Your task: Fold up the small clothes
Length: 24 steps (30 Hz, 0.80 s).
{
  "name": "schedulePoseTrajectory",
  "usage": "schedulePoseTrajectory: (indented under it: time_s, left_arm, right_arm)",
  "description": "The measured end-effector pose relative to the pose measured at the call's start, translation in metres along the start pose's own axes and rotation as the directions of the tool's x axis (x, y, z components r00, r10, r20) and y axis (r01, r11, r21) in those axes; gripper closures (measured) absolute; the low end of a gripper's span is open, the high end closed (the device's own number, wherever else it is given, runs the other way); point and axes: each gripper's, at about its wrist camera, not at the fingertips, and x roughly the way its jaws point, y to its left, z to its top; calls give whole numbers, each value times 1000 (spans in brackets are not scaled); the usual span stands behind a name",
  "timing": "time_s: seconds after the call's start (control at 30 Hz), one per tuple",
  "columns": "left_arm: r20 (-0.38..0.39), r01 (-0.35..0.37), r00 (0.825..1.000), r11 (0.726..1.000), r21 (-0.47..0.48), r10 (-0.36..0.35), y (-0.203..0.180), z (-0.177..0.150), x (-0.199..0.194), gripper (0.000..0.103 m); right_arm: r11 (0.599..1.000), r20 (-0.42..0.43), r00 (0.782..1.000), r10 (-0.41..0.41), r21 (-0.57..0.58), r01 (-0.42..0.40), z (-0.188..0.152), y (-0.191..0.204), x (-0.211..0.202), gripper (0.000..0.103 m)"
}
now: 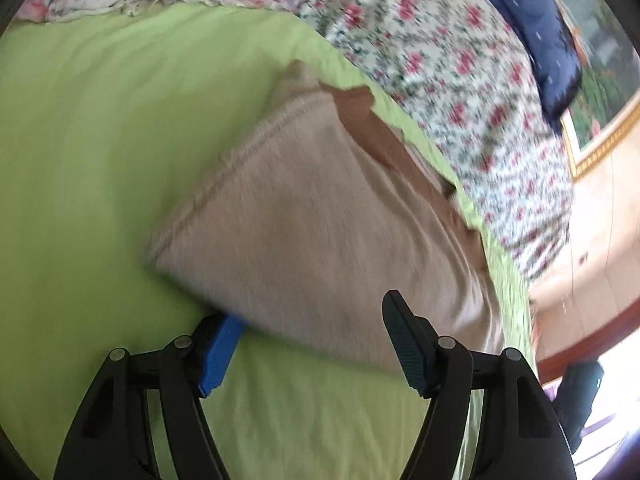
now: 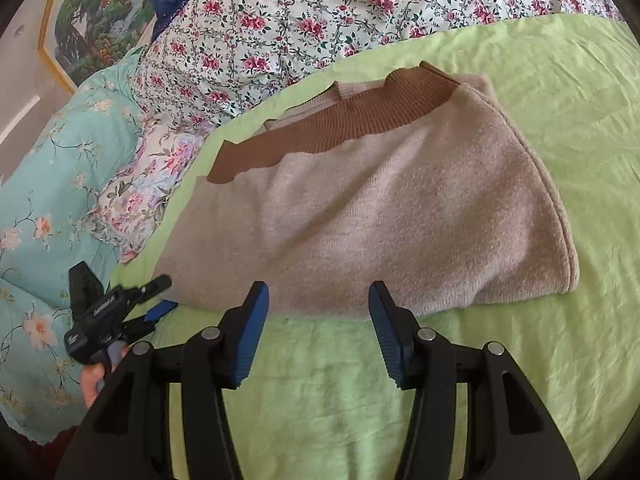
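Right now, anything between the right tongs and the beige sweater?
Nothing visible. The right tongs stand open right at the near edge of the beige sweater, with only bare green sheet beneath. The left tongs sit off at its left corner, clear of that path.

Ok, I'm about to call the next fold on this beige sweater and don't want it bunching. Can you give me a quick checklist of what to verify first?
1. Sweater lying flat on the green sheet: ok, folded, with the brown ribbed band on the far side.
2. Right gripper free: ok, jaws open just short of the near edge, nothing between them.
3. Left gripper free: ok, jaws open at the sweater's near corner; left-wrist view is blurred.
4. Sheet clear around the sweater: ok.
5. Layers underneath lined up: cannot tell, hidden.
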Motion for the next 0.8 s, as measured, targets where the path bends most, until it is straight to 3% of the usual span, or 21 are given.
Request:
schedulePoseTrajectory:
  time_s: [0.13, 0.2, 0.27, 0.33, 0.5, 0.63, 0.73, 0.8]
  left_arm:
    - [45, -23, 999, 999, -39, 24, 2, 24, 14, 36]
    - [61, -38, 997, 999, -37, 40, 0, 35, 21, 50]
    - [52, -26, 998, 999, -20, 27, -5, 44, 28, 87]
    - [67, -20, 998, 1000, 16, 19, -18, 51, 28, 93]
    - [92, 23, 995, 976, 215, -44, -86, 51, 18, 95]
    - [25, 74, 996, 920, 384, -91, -151, 30, 33, 95]
    - [-31, 90, 996, 883, 460, -86, -183, 7, 57, 95]
    - [-58, 87, 996, 868, 489, -67, -192, -5, 72, 95]
  right_arm:
    - [1000, -6, 1000, 1, 4, -1, 8, -4, 4, 50]
    - [1000, -7, 1000, 5, -1, -5, 16, -7, 7, 50]
    - [1000, -1, 1000, 17, -3, -17, 26, -10, 9, 50]
    - [999, 7, 999, 35, 6, -35, 38, -16, 12, 50]
    - [996, 0, 996, 84, 42, -84, 75, -35, 18, 50]
    - [982, -27, 985, 172, 78, -169, 104, -43, 24, 50]
    - [954, -73, 956, 284, 126, -273, 122, -44, 39, 49]
    - [948, -126, 945, 301, 143, -283, 130, -40, 56, 33]
